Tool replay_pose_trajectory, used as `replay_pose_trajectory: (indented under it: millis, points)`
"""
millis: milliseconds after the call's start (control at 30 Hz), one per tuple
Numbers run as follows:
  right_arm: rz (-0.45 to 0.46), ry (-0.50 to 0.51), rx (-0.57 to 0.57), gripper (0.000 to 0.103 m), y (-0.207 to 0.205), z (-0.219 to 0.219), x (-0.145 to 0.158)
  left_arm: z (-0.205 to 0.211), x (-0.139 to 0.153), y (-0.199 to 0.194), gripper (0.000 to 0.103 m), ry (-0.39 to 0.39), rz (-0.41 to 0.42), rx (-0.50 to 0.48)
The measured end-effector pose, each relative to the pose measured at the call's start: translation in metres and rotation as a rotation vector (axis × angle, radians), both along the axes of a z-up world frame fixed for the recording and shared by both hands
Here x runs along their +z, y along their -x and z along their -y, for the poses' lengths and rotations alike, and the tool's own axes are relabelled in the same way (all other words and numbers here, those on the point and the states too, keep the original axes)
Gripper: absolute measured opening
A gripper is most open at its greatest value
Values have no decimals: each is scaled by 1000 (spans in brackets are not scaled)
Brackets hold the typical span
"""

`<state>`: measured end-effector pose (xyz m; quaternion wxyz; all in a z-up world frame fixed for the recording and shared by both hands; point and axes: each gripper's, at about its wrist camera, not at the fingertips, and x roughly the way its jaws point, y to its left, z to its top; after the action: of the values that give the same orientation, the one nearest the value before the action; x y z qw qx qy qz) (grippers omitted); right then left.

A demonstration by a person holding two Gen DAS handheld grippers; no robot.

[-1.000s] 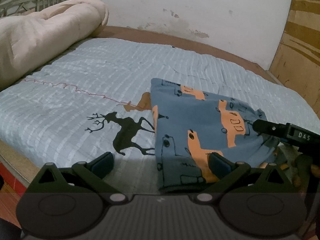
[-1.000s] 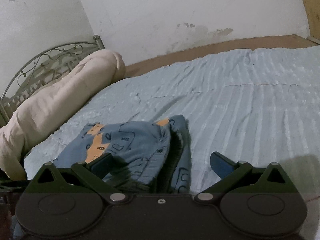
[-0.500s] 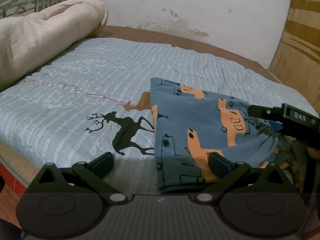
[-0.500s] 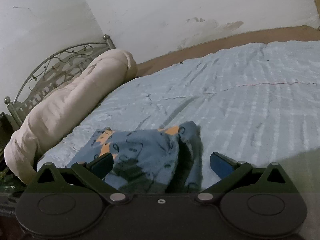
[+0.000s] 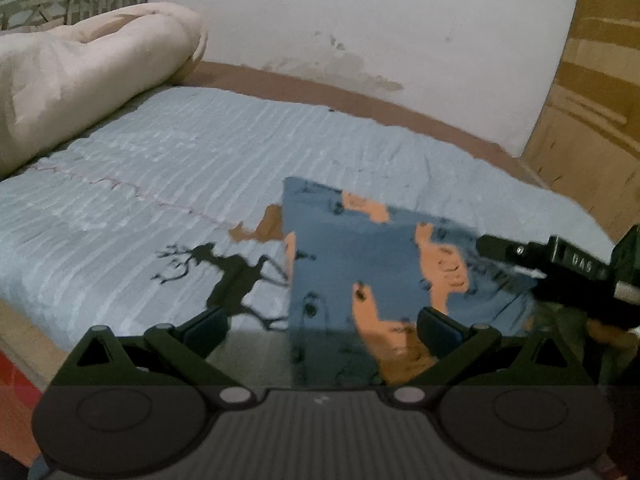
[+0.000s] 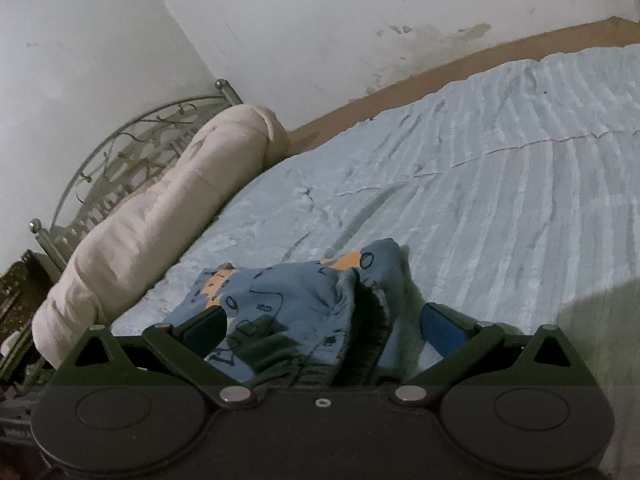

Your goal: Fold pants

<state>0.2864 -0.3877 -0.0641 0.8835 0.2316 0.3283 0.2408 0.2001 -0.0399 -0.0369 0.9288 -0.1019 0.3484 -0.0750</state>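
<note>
one bed (image 5: pixel 240 168) is carrying one rolled duvet (image 5: pixel 80 76) at ten o'clock and one pair of pants (image 5: pixel 360 264), lying near its front edge at four o'clock, already looking folded into a compact rectangle. two grippers, left gripper (image 5: pixel 322 330) and right gripper (image 6: pixel 324 330), are hovering spread, gripping nothing; maybe only tidying is remaining.

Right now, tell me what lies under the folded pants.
The pants lie on the light blue bedspread. An orange print on it runs under their left edge, next to a black deer print. Anything else underneath is hidden.
</note>
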Motion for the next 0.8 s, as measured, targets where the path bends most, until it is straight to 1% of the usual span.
replay_pose_trajectory:
  millis: [133, 233, 300, 367, 467, 600, 667, 800]
  points:
    - [14, -38, 4, 102, 4, 5, -1, 3, 0, -7, 102, 38, -34, -19]
    - [24, -50, 8, 101, 8, 6, 0, 6, -1, -6, 95, 50, -52, -37]
    - [30, -50, -1, 93, 11, 8, 0, 7, 0, -6, 93, 49, -58, -41]
    - [34, -52, -15, 88, 14, 10, 0, 7, 2, -5, 90, 56, -59, -41]
    - [30, -53, -43, 77, 17, 12, -1, 6, 4, -4, 87, 69, -66, -37]
    - [17, -68, -67, 67, 18, 17, -3, 7, 4, -4, 82, 61, -79, -28]
    - [8, -72, -77, 65, 18, 18, -4, 6, 4, -4, 82, 68, -83, -23]
    - [3, -63, -78, 65, 18, 17, -4, 5, 3, -4, 82, 68, -90, -18]
